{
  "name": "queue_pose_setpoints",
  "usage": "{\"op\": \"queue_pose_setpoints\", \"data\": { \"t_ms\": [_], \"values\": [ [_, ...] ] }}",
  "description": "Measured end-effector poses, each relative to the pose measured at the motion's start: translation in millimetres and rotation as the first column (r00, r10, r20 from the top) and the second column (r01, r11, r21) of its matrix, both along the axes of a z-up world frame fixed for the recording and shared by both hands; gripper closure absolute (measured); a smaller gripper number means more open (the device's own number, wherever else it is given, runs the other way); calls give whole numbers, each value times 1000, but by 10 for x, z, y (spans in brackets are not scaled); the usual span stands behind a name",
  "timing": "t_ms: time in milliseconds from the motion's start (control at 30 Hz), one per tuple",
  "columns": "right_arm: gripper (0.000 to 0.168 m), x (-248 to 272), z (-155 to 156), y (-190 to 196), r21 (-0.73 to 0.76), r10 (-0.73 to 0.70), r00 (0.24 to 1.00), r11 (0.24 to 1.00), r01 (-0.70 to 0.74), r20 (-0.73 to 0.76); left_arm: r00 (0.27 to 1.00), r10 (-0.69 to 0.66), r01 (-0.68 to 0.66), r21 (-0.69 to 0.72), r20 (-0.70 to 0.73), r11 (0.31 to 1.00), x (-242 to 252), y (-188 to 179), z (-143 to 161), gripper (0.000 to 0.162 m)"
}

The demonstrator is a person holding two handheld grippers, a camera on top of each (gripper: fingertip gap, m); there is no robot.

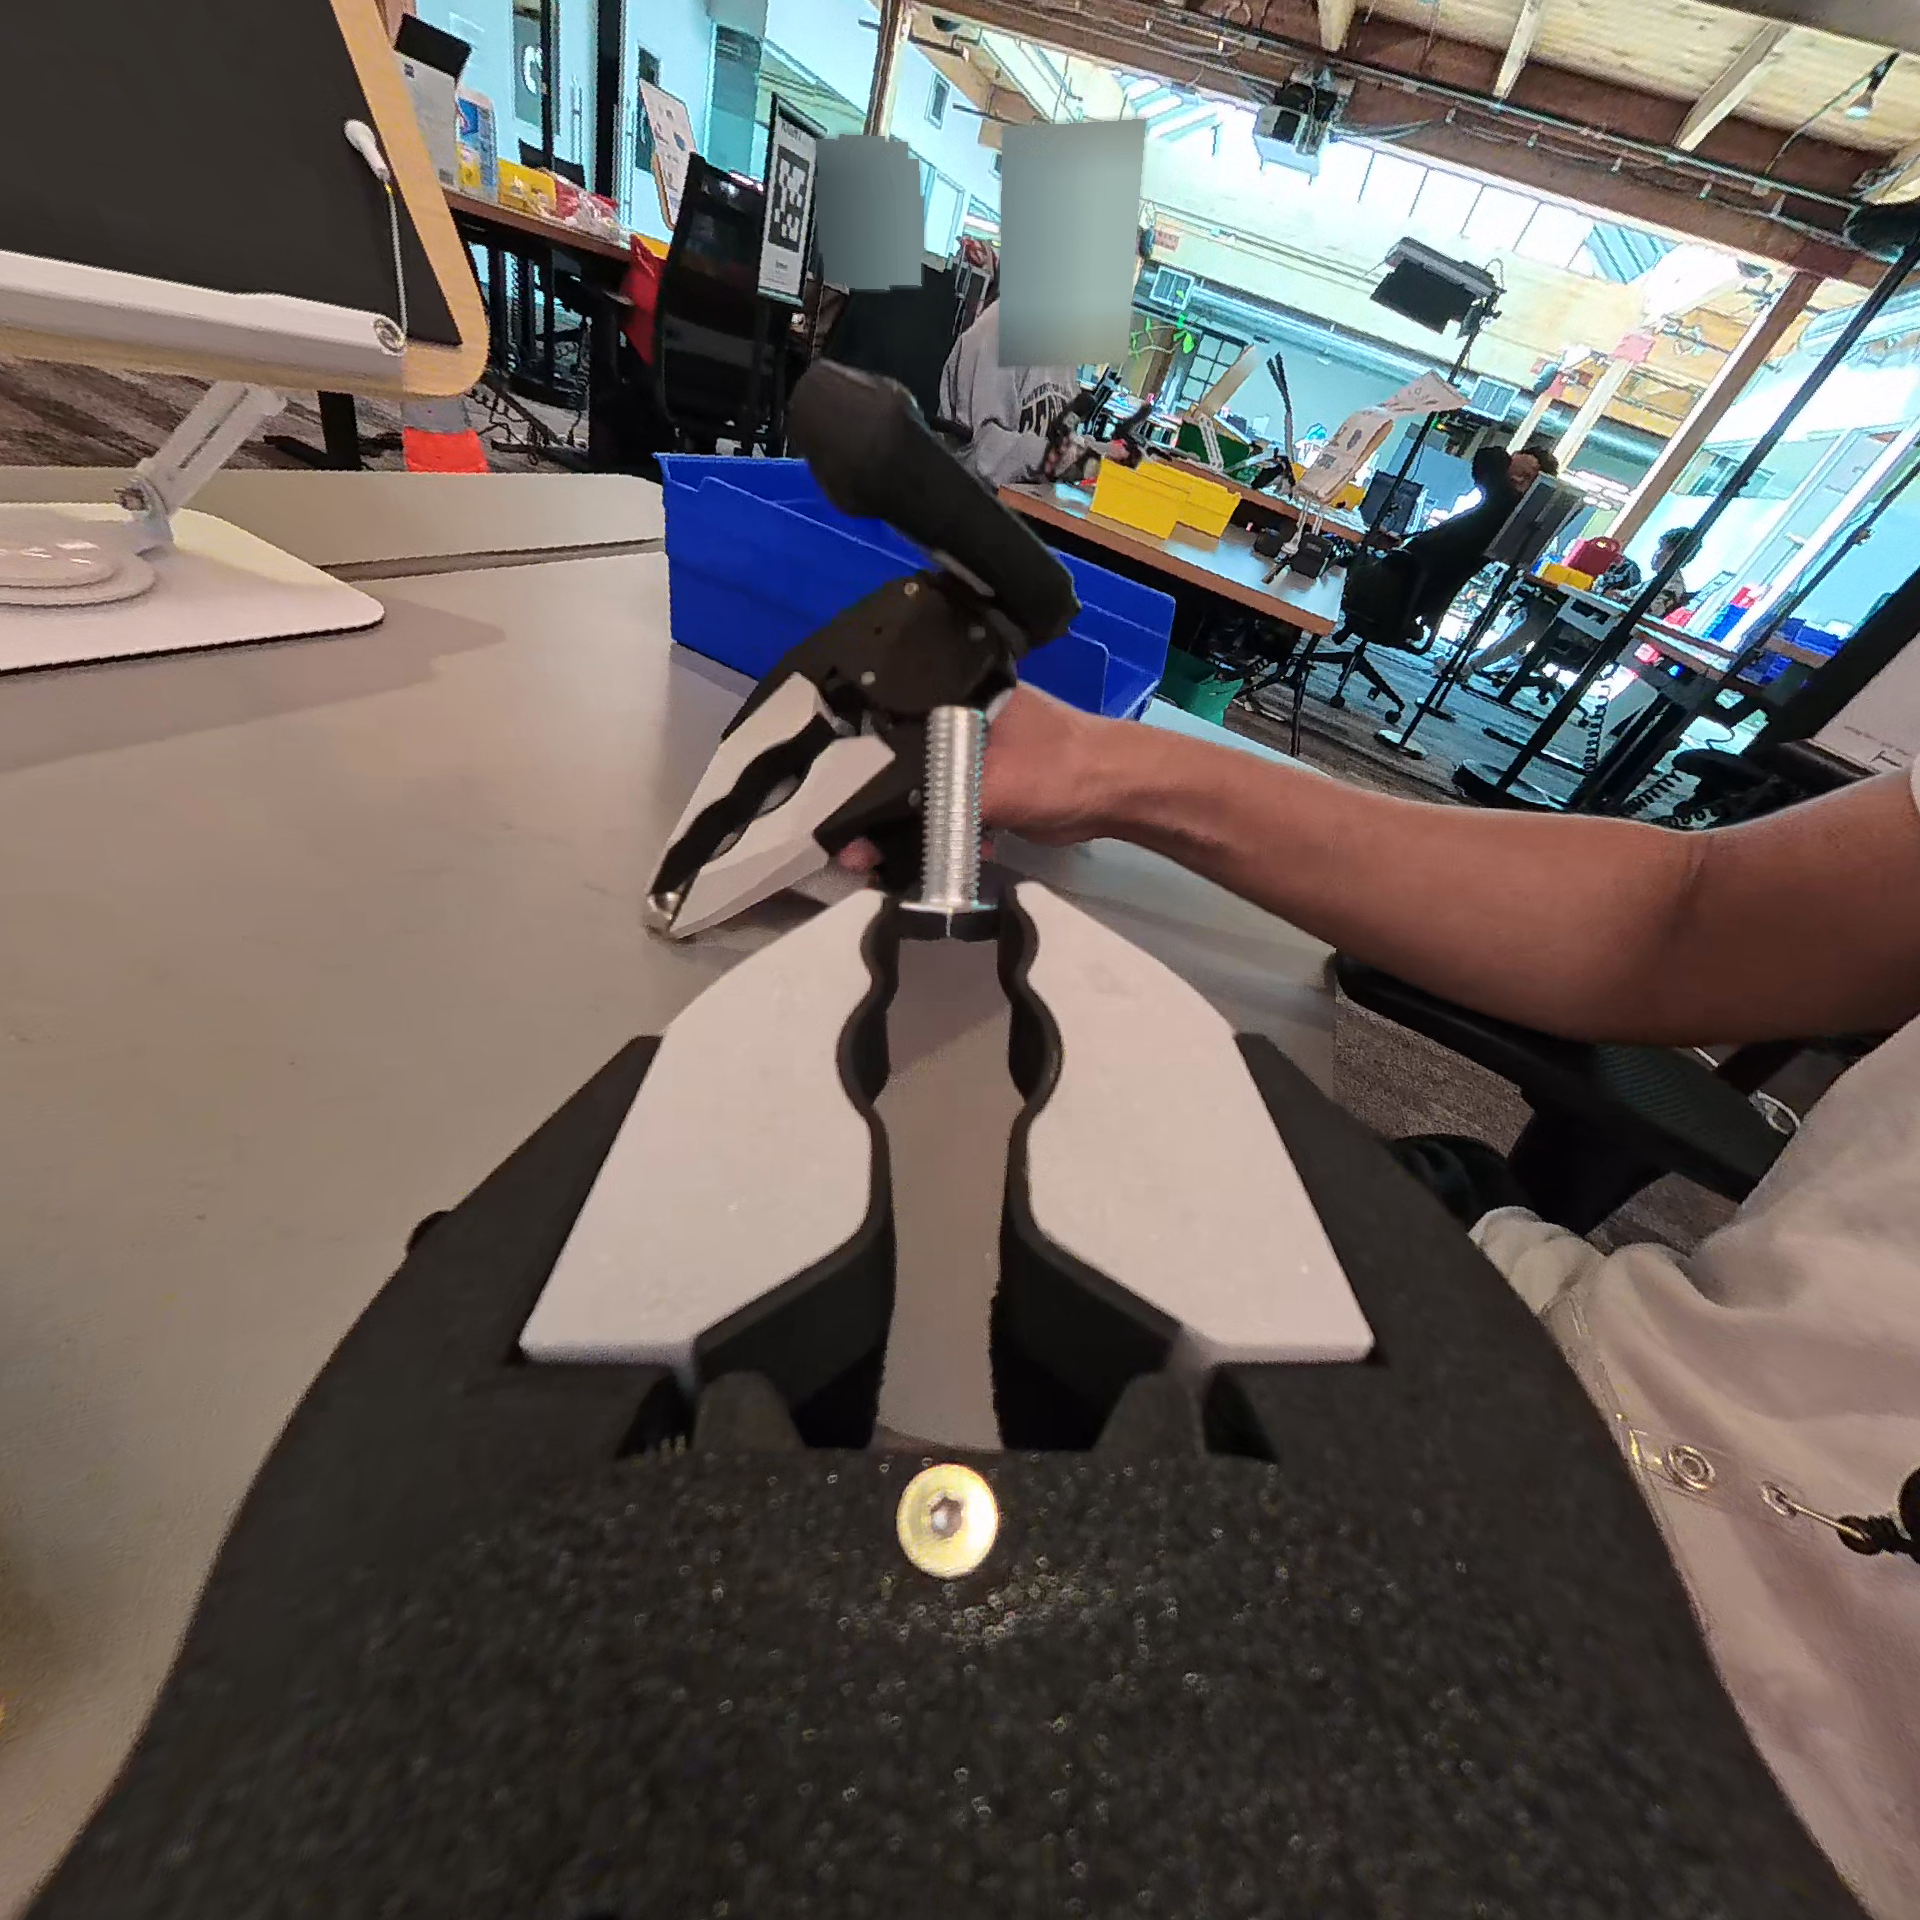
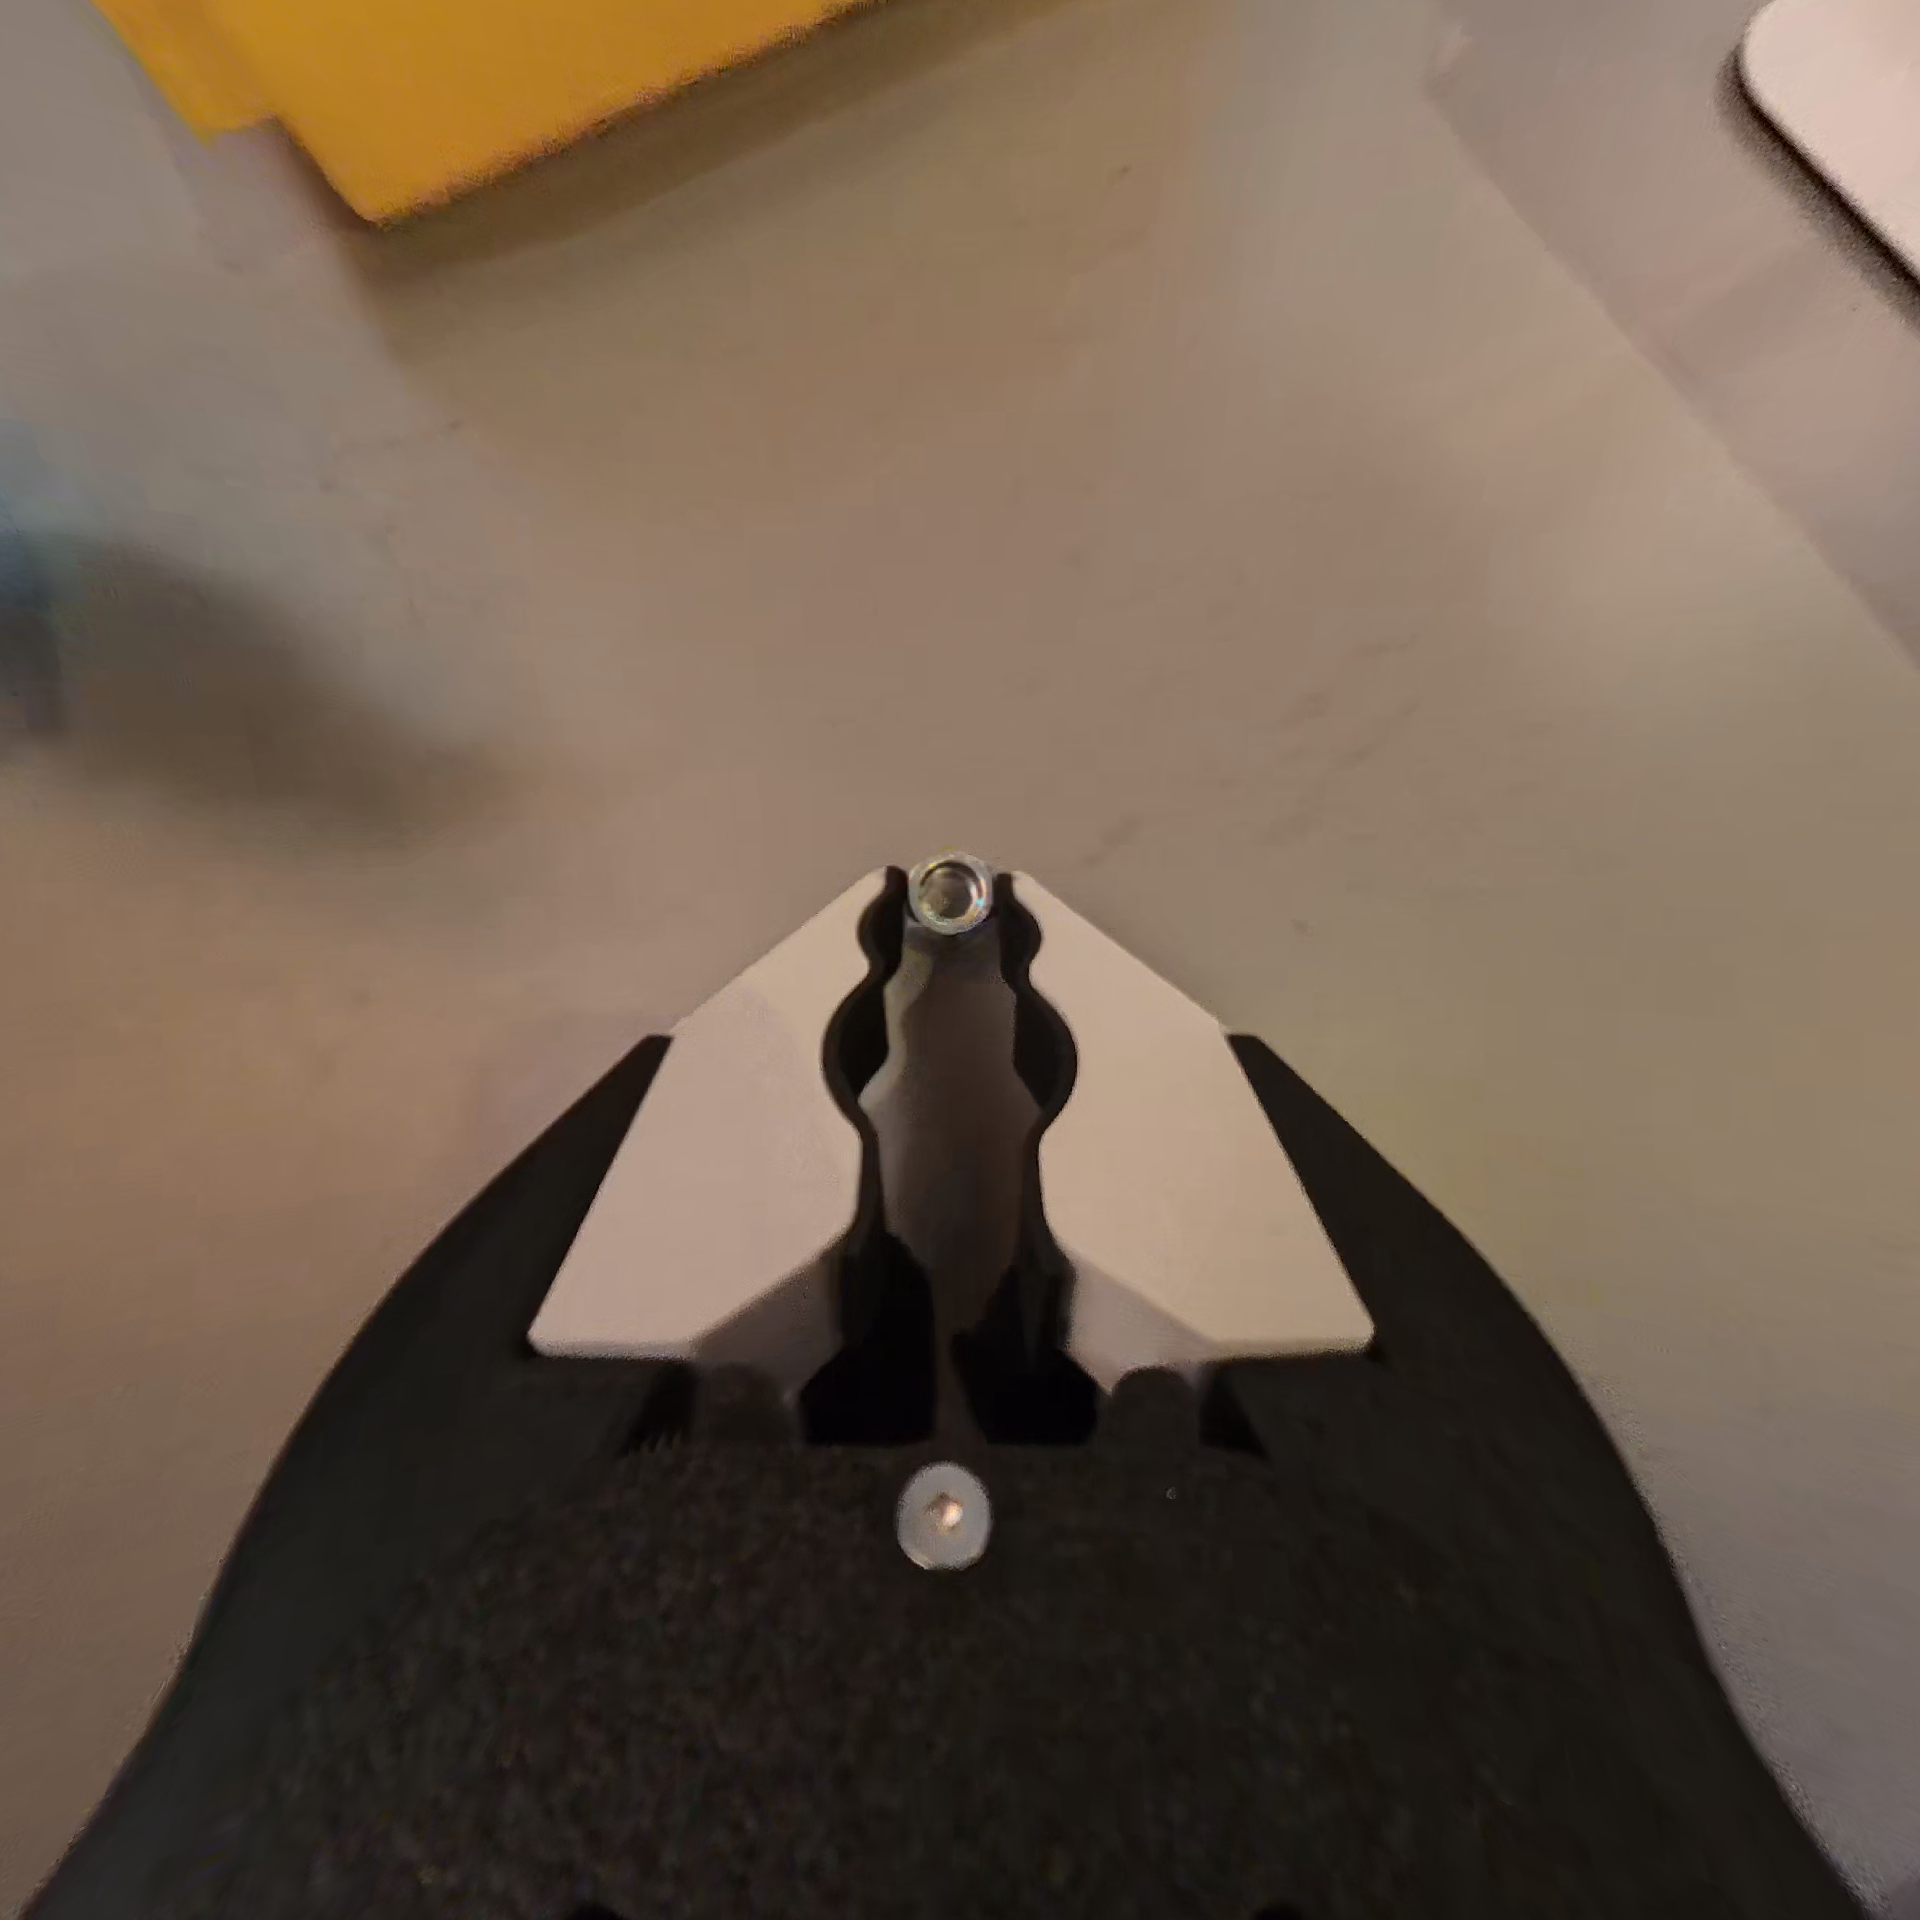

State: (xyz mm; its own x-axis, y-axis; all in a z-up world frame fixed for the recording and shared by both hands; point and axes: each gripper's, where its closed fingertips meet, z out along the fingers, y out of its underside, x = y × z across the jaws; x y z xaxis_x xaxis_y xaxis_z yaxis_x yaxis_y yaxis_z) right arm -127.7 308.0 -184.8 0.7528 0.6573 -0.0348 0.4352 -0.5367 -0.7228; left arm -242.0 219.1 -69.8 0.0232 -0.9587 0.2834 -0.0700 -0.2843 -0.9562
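My left gripper (image 1: 948, 920) is shut on the head of a large silver bolt (image 1: 951, 800), whose threaded shaft stands upright above the fingertips. Just beyond it, my right gripper (image 1: 670, 909), held by a hand (image 1: 1049, 769), points down with its tips close to the grey table (image 1: 312, 987). In the right wrist view, the right gripper (image 2: 948, 878) is shut on a small silver nut (image 2: 948, 899) pinched at the very tips, seen end-on above the table (image 2: 1247, 623).
A blue bin (image 1: 790, 561) stands behind the grippers. A white stand base (image 1: 156, 613) with a tilted board is at the far left; its corner shows in the right wrist view (image 2: 1849, 125). A yellow bin (image 2: 468, 83) lies ahead. A forearm (image 1: 1403, 894) crosses from the right. My hands' fingertips stand some 20 cm from each other.
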Motion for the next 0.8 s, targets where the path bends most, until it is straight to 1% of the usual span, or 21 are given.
{"op": "queue_pose_setpoints", "data": {
  "t_ms": [33,67,100,133,167,200,233,267,367,467,500,800],
  "values": [
    [151,-84,123,-48,-8,31,995,999,-32,-90,1000,-6,6,1,-4,1000,3,-6,-6,144],
    [151,-196,313,-110,10,76,976,997,-75,-204,1000,-12,12,2,-7,1000,4,-14,-11,144],
    [151,-319,562,-198,56,139,935,990,-127,-327,1000,-18,18,3,-9,1000,5,-21,-12,144],
    [151,-437,845,-324,112,217,867,976,-186,-448,1000,-22,22,3,-10,1000,6,-27,-14,144],
    [151,-537,1105,-476,157,292,790,956,-247,-539,1000,-26,26,4,-12,1000,9,-32,-15,144],
    [152,-613,1297,-611,179,343,732,938,-296,-589,999,-34,34,5,-15,999,13,-43,-19,144],
    [152,-684,1420,-726,186,381,701,922,-341,-603,999,-42,42,6,-19,999,19,-55,-25,144],
    [152,-761,1492,-829,193,420,690,903,-385,-590,999,-49,49,9,-22,999,27,-70,-29,144],
    [151,-966,1593,-973,231,491,714,870,-436,-500,997,-78,78,19,-23,997,55,-131,-26,144],
    [151,-1064,1503,-971,217,499,773,867,-450,-392,995,-101,102,31,-13,994,60,-191,-1,144],
    [151,-1079,1478,-970,217,503,782,864,-454,-367,994,-105,106,37,-15,994,58,-203,0,144],
    [151,-1105,1463,-1018,189,518,775,855,-483,-362,992,-120,122,63,-24,991,47,-234,3,144]
  ]
}}
